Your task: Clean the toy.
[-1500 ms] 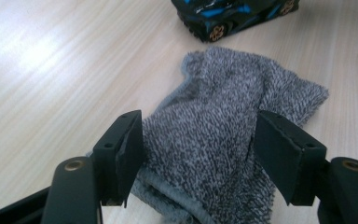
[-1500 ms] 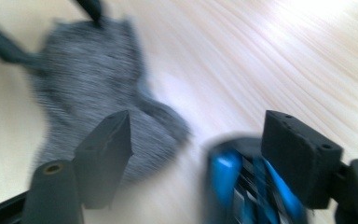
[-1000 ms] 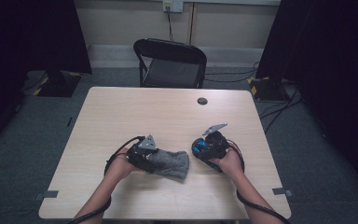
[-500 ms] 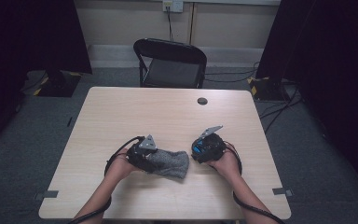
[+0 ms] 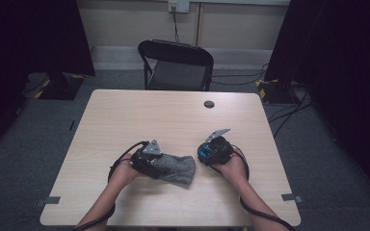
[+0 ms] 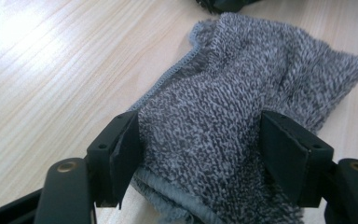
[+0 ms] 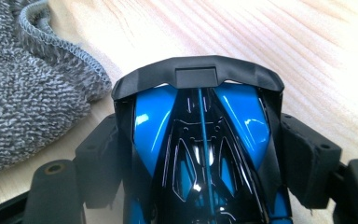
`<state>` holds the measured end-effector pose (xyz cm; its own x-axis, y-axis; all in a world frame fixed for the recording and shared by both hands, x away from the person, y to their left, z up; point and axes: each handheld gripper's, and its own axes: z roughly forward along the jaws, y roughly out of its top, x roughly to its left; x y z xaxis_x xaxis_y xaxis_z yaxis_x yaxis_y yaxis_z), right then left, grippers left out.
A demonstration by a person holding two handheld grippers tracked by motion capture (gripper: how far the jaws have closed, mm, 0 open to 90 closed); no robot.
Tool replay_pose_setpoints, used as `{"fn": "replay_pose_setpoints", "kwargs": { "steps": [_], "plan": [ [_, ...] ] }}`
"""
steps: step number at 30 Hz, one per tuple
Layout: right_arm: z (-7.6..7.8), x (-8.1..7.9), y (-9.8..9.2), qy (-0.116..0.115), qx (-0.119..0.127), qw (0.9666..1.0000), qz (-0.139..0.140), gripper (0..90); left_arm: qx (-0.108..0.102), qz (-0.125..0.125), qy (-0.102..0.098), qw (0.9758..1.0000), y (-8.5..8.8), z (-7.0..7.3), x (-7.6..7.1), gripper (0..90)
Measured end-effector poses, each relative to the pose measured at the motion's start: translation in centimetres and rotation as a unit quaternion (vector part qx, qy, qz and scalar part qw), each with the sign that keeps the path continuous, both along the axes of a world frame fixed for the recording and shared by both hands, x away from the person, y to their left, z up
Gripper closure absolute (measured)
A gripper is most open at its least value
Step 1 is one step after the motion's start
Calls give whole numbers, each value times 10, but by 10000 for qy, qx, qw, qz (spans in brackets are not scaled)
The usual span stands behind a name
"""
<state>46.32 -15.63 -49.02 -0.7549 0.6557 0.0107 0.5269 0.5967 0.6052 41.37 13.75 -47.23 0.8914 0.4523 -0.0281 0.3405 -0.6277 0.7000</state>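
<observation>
**A:** Barely anything moved since a second ago, both hands sit in the same spots. Only change: the right gripper [image 7: 200, 154] has just been closing its fingers around the glossy blue-and-black toy car [image 7: 200, 140], and the pads now hug its sides.

**B:** And the left gripper [image 6: 200, 149]?

**A:** Fingers half spread, straddling the near end of the fuzzy grey knit cloth [image 5: 176, 167], roughly touching both edges; can't tell if they truly squeeze. It lies flat on the wooden tabletop [image 5: 173, 120], long axis running from the left fingers toward the car.

**B:** So the car's just beside the cloth's far end?

**A:** Yep, near but apart. My guess: wiping or wrapping comes next.
</observation>
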Motion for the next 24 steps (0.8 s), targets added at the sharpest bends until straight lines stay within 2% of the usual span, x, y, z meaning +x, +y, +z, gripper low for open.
{"fn": "replay_pose_setpoints", "kwargs": {
  "steps": [4,7,9,11,13,14,17,19,22,24],
  "plan": [
    [0,0,1,0,17,10000,-71,249,-87,45,17,10000,-1,4,2,294],
    [1,1,-2,61,114,9998,-127,250,-123,-81,-26,9999,-1,9,2,290],
    [2,1,-4,94,194,9997,-139,250,-199,-151,47,9997,-2,9,2,274],
    [2,0,-5,105,181,9997,-120,250,-56,-237,148,9996,-4,6,2,228],
    [3,-1,-6,65,187,9998,-88,250,98,-349,77,9993,-6,2,2,228],
    [4,-1,-6,74,193,9998,-84,251,98,-341,132,9993,-6,-1,2,227],
    [5,-2,-7,85,226,9997,-55,251,274,-340,231,9988,-6,-5,2,240],
    [7,-3,-9,103,255,9996,-22,251,455,-470,141,9978,-6,-8,0,240],
    [8,-5,-9,122,277,9995,27,251,566,-493,16,9972,-9,-12,-4,241],
    [9,-6,-9,105,274,9996,52,251,529,-440,-23,9976,-8,-13,-5,319]
  ]
}}
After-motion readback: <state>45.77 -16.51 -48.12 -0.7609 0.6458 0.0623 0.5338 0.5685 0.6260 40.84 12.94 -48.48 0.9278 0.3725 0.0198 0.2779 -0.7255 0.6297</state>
